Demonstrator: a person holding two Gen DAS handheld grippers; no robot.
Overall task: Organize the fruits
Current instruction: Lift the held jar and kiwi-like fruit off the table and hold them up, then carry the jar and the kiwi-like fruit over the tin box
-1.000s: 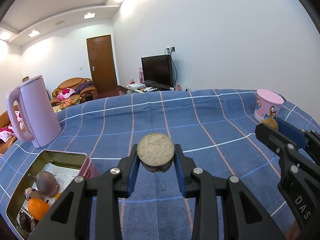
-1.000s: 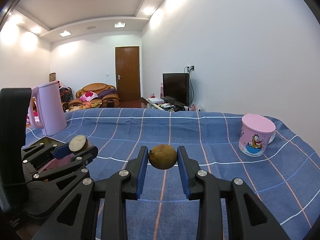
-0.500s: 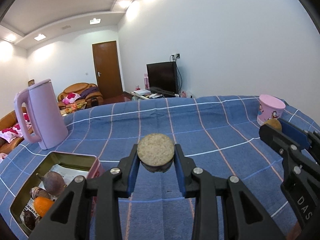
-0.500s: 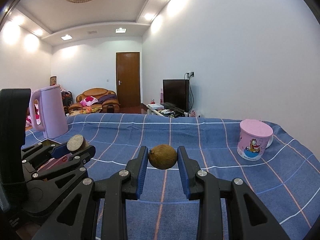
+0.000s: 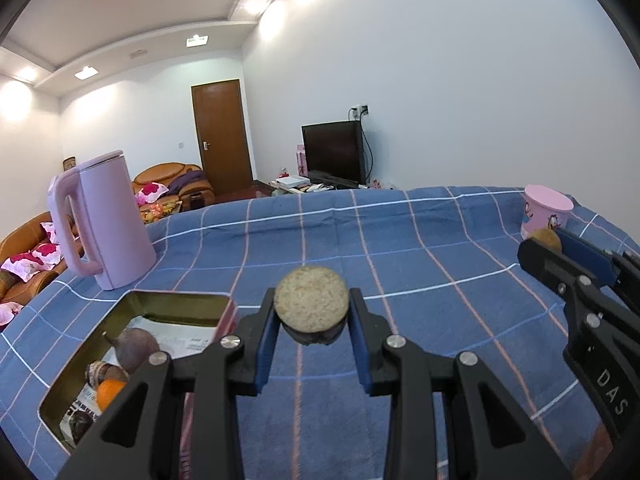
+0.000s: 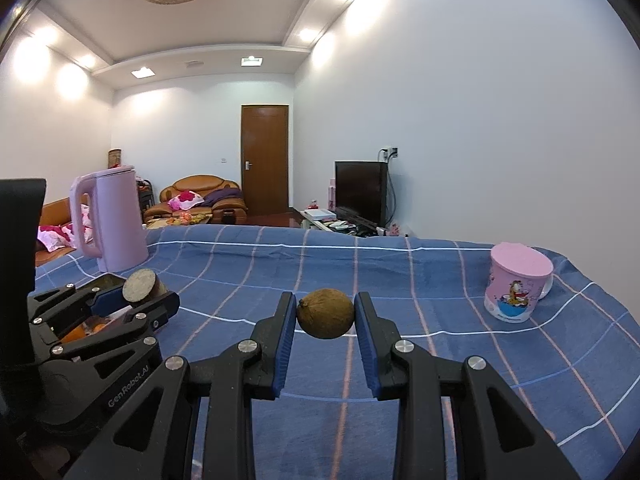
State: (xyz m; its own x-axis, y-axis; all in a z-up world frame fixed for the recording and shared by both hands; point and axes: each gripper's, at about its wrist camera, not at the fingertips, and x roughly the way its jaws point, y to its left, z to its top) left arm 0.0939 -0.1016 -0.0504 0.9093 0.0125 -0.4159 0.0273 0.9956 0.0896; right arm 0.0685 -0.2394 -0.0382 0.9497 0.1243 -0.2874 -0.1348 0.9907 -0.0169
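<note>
My left gripper [image 5: 311, 312] is shut on a dark fruit with a flat, pale cut face [image 5: 311, 305], held above the blue checked cloth just right of the metal tin [image 5: 182, 305]. The tin holds a purple fruit [image 5: 134, 346], an orange [image 5: 109, 393] and other pieces on printed paper. My right gripper [image 6: 325, 314] is shut on a small round brown fruit [image 6: 325, 313], lifted off the cloth. In the left wrist view the right gripper [image 5: 546, 242] shows at the right edge with its fruit; in the right wrist view the left gripper [image 6: 140, 289] stands at the left over the tin.
A tall pink kettle [image 5: 100, 220] stands behind the tin at the left. A pink lidded cup [image 6: 518, 282] sits at the table's far right. Beyond the table edge are sofas, a door and a television.
The left gripper has drifted sideways with its fruit, so the tin and kettle sit further right in its view. The right gripper has kept still. Both grips are unchanged.
</note>
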